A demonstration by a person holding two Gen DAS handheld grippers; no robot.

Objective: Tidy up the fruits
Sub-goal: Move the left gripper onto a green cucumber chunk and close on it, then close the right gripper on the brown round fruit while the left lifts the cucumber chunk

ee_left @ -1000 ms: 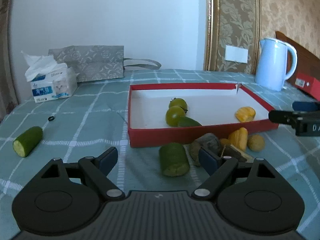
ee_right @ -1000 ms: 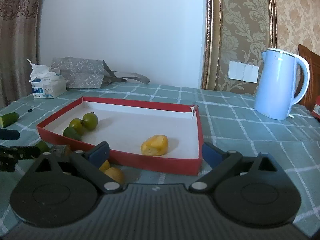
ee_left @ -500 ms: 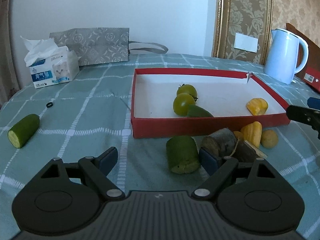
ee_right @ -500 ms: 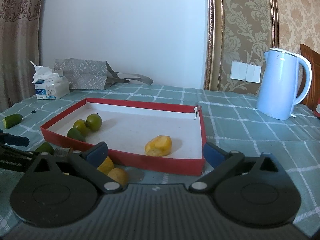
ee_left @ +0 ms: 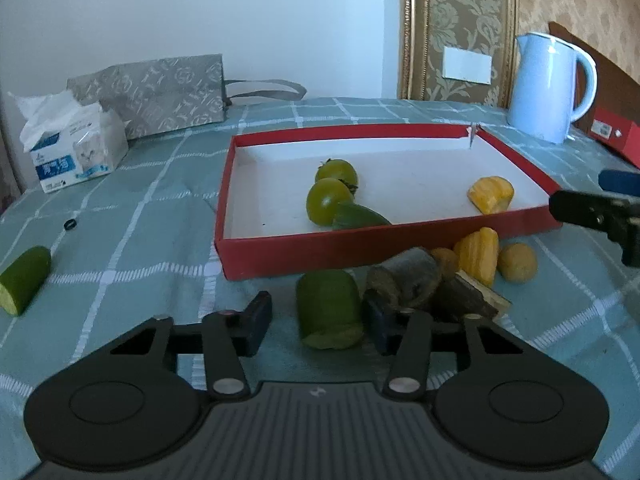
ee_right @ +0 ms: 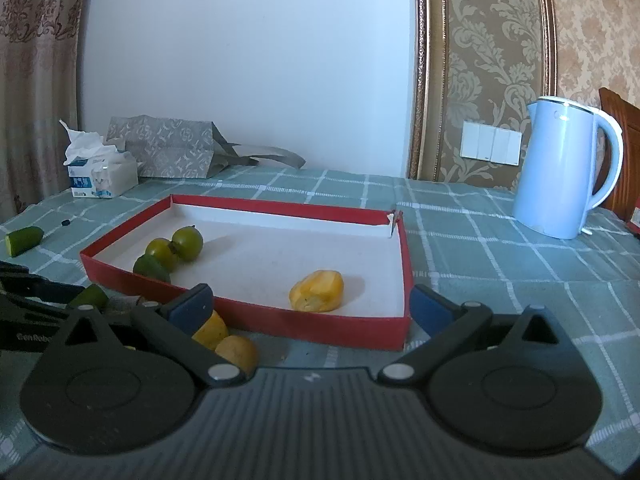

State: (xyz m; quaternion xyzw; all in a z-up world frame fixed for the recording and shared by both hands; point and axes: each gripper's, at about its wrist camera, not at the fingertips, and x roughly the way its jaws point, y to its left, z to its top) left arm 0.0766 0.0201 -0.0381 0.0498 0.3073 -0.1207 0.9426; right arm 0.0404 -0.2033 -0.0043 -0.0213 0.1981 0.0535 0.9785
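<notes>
While left tongs (ee_left: 318,318) close around cucumber chunk (ee_left: 328,308), lengthwise toward camera, right tongs (ee_right: 310,306) wide, empty.

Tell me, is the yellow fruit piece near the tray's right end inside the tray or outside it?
Inside. The yellow fruit piece lies on the white floor of the red tray.

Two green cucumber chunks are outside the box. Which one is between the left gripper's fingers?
The cucumber chunk just in front of the red box, between the closing left gripper fingers. The other cucumber piece lies far left, alone.

A home dining room. Damask wallpaper (ee_right: 500,60) and a curtain (ee_right: 36,80) frame the checked-cloth counter (ee_right: 480,248). On it stand a kettle (ee_right: 560,168) and a tissue pack (ee_right: 100,172).
</notes>
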